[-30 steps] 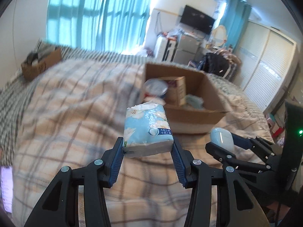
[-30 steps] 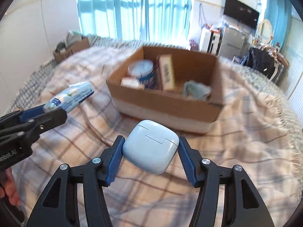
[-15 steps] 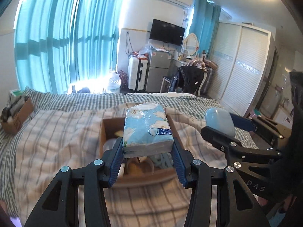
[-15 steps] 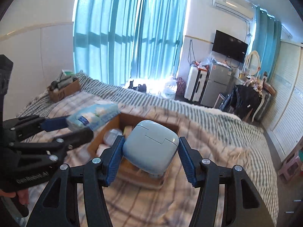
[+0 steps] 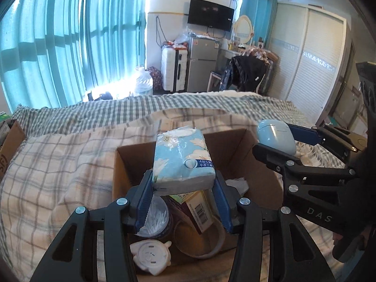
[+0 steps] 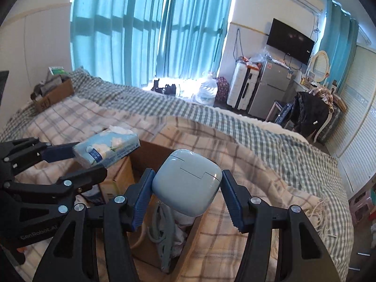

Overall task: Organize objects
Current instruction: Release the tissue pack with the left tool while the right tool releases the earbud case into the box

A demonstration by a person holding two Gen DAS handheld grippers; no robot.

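Left wrist view: the left hand-held gripper (image 5: 183,195) is clamped on the tissue pack (image 5: 183,161), blue pads pressing its two long sides, the pack sticking out forward past the fingertips with its torn white end farthest away. Directly below and ahead of this hand-held gripper sits the open cardboard box (image 5: 237,141) on the plaid bed (image 5: 58,164). Under the left finger lies a clear tub of cotton swabs (image 5: 154,221); nearer, a white round gadget (image 5: 150,257); under the pack, a carton with a barcode (image 5: 199,209) leaning over a roll of tape (image 5: 199,239). Off to the right, level with the pack, the right hand-held gripper (image 5: 275,143) carries the pale blue earbud case (image 5: 276,137), beside the box's right wall.

Right wrist view: the right hand-held gripper (image 6: 186,193) is closed on the earbud case (image 6: 186,183), pads on both flanks, lid seam facing up. The box (image 6: 145,150) lies beneath and slightly left of the fingers; white cloth and a grey cord (image 6: 164,230) show inside, under the case. To the left, the left hand-held gripper (image 6: 84,157) grips the tissue pack (image 6: 107,149), above the box's left part. A second, smaller carton (image 6: 52,94) sits far left on the bed (image 6: 270,164), well apart from both.
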